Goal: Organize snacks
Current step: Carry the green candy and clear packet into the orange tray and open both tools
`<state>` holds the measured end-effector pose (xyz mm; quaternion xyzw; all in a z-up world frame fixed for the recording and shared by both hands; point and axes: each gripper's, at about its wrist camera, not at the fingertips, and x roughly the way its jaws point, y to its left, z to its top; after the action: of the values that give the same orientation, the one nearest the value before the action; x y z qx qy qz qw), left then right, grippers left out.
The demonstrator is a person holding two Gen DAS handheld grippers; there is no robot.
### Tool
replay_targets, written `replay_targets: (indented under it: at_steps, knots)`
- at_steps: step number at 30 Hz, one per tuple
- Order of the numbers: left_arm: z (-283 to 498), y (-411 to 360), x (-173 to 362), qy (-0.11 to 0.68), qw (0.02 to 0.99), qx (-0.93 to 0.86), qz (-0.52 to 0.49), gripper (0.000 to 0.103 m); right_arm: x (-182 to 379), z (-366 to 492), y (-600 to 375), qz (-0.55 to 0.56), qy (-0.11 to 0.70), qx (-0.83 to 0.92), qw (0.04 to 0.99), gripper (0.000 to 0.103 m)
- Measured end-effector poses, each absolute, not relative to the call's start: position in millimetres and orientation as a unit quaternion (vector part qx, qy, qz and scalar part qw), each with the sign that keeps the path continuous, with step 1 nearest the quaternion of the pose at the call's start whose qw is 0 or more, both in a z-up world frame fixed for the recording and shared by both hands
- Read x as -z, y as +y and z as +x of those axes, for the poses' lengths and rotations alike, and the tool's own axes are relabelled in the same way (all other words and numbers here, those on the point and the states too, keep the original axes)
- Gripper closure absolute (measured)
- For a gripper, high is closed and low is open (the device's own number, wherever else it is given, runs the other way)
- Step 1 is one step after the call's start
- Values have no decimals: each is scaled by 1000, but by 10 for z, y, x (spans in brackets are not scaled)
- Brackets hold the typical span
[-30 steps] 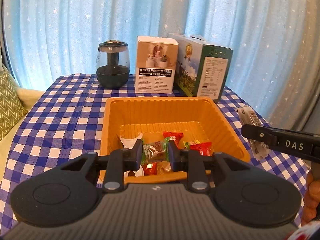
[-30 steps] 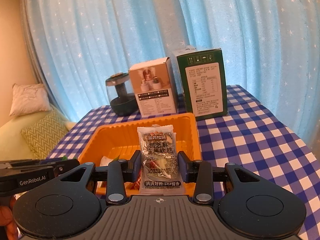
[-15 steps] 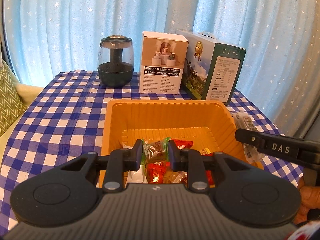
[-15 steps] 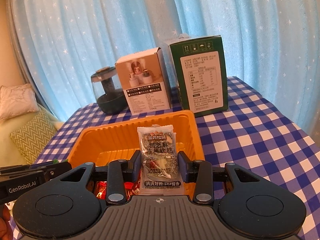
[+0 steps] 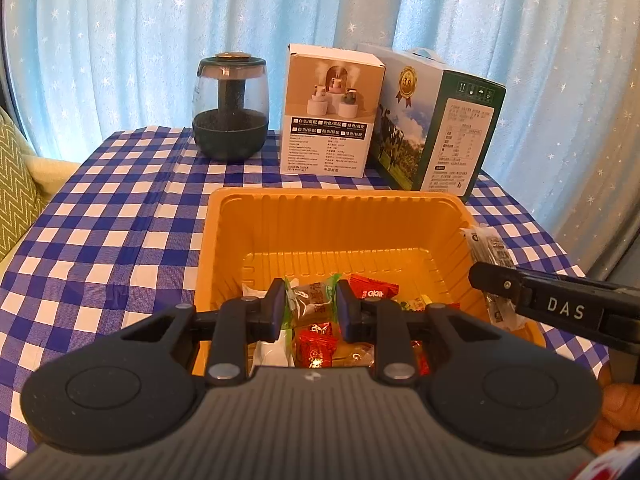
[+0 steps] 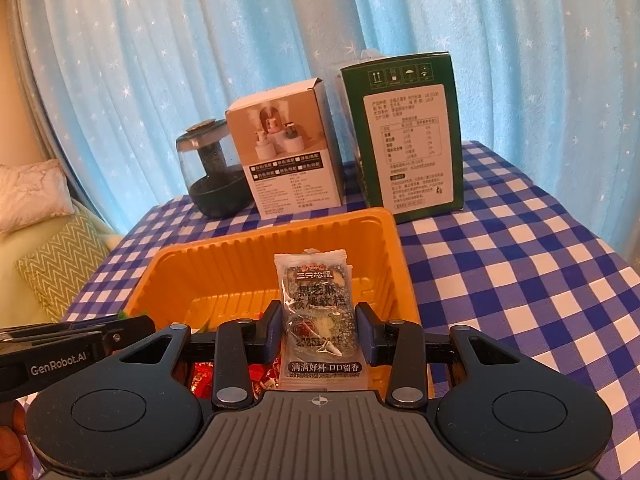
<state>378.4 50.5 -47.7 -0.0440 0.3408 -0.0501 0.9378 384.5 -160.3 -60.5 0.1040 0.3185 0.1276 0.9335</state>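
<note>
An orange plastic tray (image 5: 336, 220) sits on the checked table and holds several wrapped sweets, mostly red (image 5: 316, 350). My left gripper (image 5: 311, 309) is shut on a small brown sweet with green wrapper ends (image 5: 310, 300), held over the tray's near end. My right gripper (image 6: 319, 330) is shut on a clear packet of dark sesame cake (image 6: 318, 312), held upright over the tray (image 6: 256, 256). The right gripper with its packet also shows in the left wrist view (image 5: 490, 276) at the tray's right rim.
Behind the tray stand a dark glass jar (image 5: 230, 108), a white box (image 5: 328, 112) and a green box (image 5: 432, 120). Blue curtains hang behind the table. A cushioned seat (image 6: 44, 248) lies to the left. The blue-checked cloth (image 6: 520, 272) extends right of the tray.
Both grippers have moved forward over the tray, each still holding its snack. The tray and boxes look closer and lower in both views.
</note>
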Motion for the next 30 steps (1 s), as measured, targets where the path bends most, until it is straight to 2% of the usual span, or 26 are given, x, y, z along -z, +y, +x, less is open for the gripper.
replay_targets:
  at_steps: [11, 13, 30]
  knots:
    - [3810, 463, 501, 341, 937, 58, -44, 78, 614, 3848, -1590, 107, 320, -128, 933, 64]
    - [3806, 469, 503, 339, 937, 60, -48, 69, 614, 3847, -1584, 107, 320, -128, 932, 64]
    - [3790, 508, 485, 340, 938, 52, -43, 69, 610, 3843, -1561, 111, 318, -132, 932, 64]
